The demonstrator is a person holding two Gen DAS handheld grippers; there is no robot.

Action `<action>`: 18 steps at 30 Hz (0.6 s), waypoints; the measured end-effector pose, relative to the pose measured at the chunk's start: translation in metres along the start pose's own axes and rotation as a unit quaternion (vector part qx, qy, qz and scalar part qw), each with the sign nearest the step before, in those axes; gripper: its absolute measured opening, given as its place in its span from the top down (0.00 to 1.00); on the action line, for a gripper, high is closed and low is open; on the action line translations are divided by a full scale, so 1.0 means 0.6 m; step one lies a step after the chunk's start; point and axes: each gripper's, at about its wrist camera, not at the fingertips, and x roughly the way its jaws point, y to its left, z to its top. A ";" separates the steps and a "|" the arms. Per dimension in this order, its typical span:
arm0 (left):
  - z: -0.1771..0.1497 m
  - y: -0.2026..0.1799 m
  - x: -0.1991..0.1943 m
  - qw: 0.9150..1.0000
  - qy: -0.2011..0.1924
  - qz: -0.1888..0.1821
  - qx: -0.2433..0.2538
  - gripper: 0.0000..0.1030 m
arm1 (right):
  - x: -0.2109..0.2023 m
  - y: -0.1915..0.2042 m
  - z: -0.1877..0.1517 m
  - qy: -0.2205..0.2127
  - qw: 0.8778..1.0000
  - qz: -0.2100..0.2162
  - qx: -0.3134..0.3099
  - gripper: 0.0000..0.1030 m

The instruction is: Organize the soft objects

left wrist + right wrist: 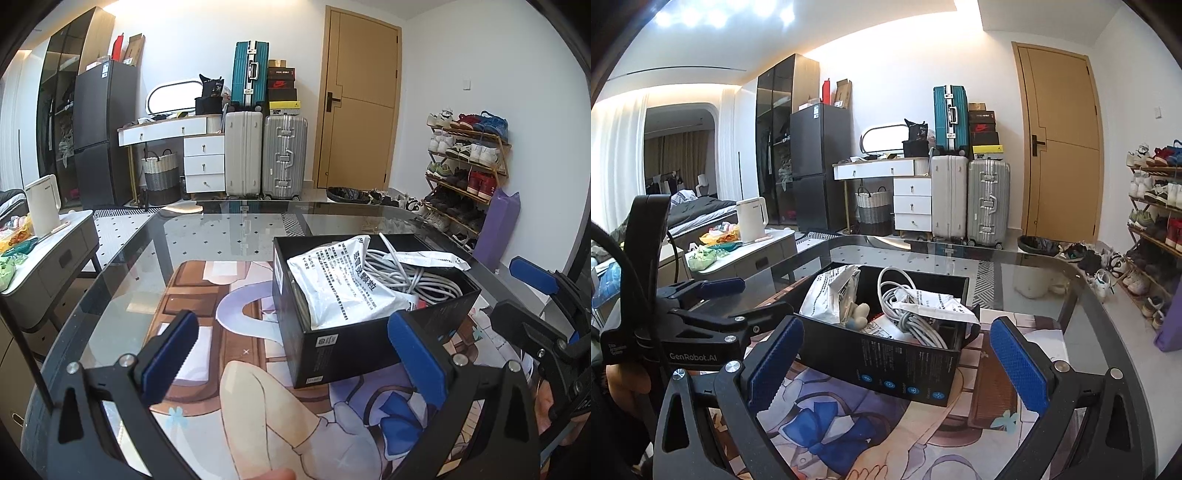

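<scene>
A black box (347, 347) sits on a printed mat (258, 406) on the glass table. It holds a white printed pouch (340, 280), a coiled grey cable (410, 275) and a second white pouch (424, 258). The right wrist view shows the box (905, 365), the pouch (831, 295), the cable (912, 314) and a small white and blue plush (858, 317) inside. My left gripper (295, 354) is open and empty just in front of the box. My right gripper (897, 354) is open and empty, its fingers either side of the box's near wall.
The glass table edge (110, 258) curves on the left. A side table with a white kettle (42, 205) stands left. Suitcases (266, 155), a dresser, a door and a shoe rack (465, 166) line the far wall.
</scene>
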 end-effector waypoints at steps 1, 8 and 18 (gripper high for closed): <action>0.000 0.000 0.000 1.000 0.000 0.000 0.000 0.00 | -0.001 0.000 0.001 0.000 1.000 0.000 0.000 0.01; 0.000 0.000 0.001 1.000 0.001 0.000 0.000 0.00 | -0.001 -0.002 0.001 0.000 1.000 0.000 -0.001 0.01; 0.000 0.001 0.001 1.000 0.000 0.000 -0.001 0.00 | -0.001 -0.002 0.001 0.000 1.000 0.000 -0.001 0.01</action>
